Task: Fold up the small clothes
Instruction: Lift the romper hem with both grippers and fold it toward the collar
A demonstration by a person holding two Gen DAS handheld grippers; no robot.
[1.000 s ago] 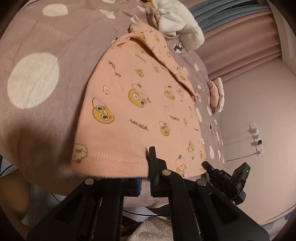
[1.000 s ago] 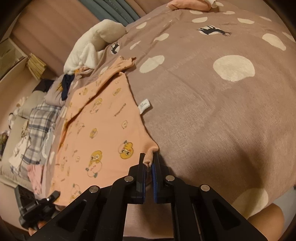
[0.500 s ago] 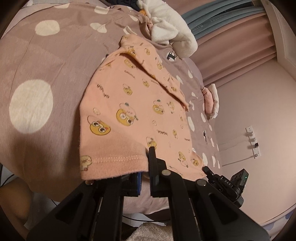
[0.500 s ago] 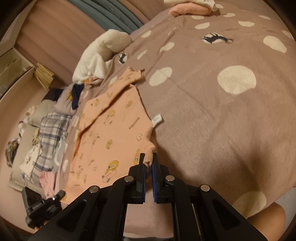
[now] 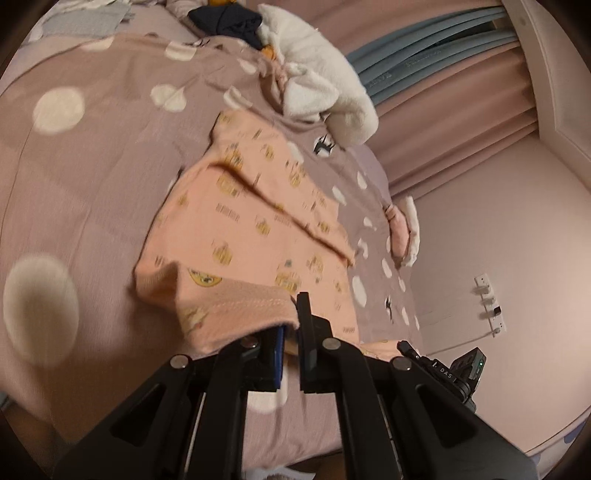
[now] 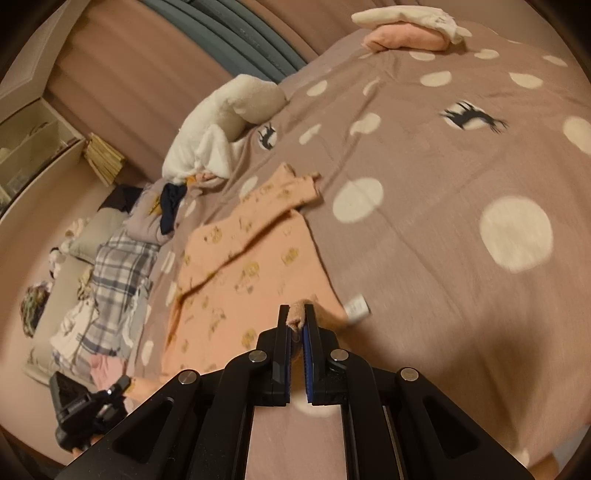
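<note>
We are counting one peach shirt printed with yellow cartoon figures, one spotted bedspread, one white fleece garment, one folded pink-and-white bundle, one plaid piece and one dark navy item. We are seeing two grippers: left, right.
</note>
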